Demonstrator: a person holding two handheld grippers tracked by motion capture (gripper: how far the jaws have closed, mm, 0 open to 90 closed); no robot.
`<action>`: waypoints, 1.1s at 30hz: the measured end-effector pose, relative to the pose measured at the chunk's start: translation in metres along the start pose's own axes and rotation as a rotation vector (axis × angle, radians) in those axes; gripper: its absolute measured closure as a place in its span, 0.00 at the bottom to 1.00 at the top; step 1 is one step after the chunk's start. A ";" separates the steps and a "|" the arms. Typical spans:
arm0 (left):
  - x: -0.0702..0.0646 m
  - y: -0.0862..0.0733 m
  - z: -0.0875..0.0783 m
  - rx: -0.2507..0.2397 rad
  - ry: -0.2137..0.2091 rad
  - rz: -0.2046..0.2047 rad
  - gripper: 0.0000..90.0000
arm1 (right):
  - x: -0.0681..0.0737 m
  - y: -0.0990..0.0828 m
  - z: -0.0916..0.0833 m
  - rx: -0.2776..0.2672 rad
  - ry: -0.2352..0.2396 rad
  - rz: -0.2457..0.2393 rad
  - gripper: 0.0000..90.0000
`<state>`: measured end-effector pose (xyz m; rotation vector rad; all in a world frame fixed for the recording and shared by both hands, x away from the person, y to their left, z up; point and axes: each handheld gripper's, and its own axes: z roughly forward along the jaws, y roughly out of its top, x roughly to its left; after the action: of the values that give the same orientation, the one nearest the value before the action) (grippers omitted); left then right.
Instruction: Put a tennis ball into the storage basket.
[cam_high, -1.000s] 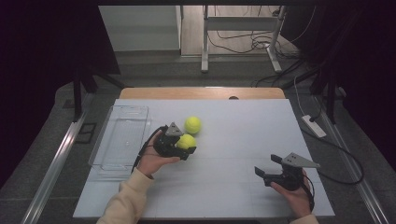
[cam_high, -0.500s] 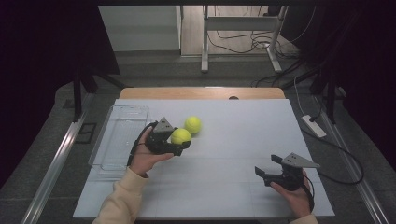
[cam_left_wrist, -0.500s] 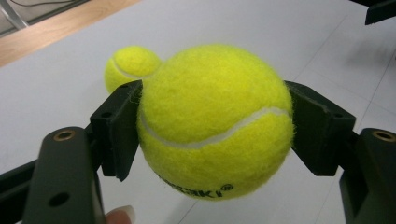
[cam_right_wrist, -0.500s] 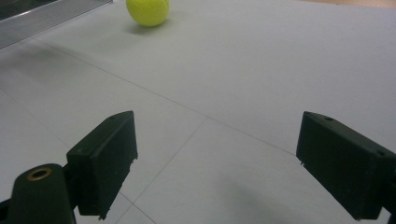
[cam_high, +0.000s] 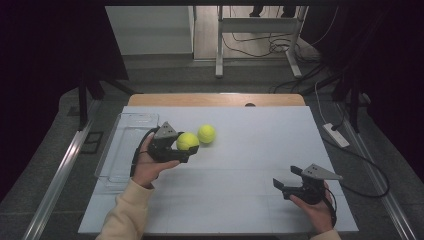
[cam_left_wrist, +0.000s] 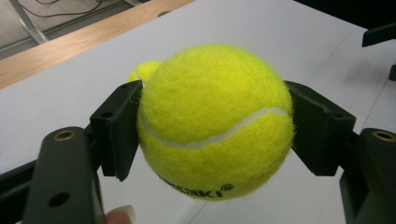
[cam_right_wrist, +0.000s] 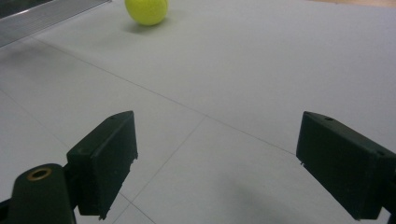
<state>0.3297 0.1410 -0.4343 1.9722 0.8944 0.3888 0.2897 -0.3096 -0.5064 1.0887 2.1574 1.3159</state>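
My left gripper (cam_high: 188, 145) is shut on a yellow-green tennis ball (cam_high: 187, 141) and holds it a little above the white table, left of centre. In the left gripper view the ball (cam_left_wrist: 215, 121) sits squeezed between both black pads (cam_left_wrist: 116, 133). A second tennis ball (cam_high: 206, 133) rests on the table just beyond it, to the right, and peeks out behind the held one (cam_left_wrist: 144, 71). My right gripper (cam_high: 286, 177) stays low at the front right, open, with bare table between its jaws (cam_right_wrist: 217, 163). Far off in its view lies the loose ball (cam_right_wrist: 146, 10).
A clear plastic tray (cam_high: 125, 120) lies along the table's left side, just left of my left hand. A wooden strip (cam_high: 215, 99) runs along the far edge. A white power strip (cam_high: 336, 135) and cables lie off the right edge.
My left hand has lifted the held ball and carried it leftward, away from the loose ball. The right gripper has stayed where it was.
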 end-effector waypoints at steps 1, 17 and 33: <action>0.001 0.000 -0.001 -0.004 0.001 -0.004 0.30 | 0.000 0.000 0.000 0.001 -0.001 0.000 0.14; 0.012 0.000 -0.015 -0.033 0.033 -0.034 0.30 | 0.000 0.000 0.000 0.003 -0.002 0.001 0.14; 0.021 0.000 -0.028 -0.062 0.059 -0.059 0.30 | -0.001 0.000 0.000 0.003 -0.002 0.003 0.14</action>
<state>0.3274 0.1733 -0.4210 1.8818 0.9647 0.4380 0.2898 -0.3102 -0.5066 1.0940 2.1575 1.3124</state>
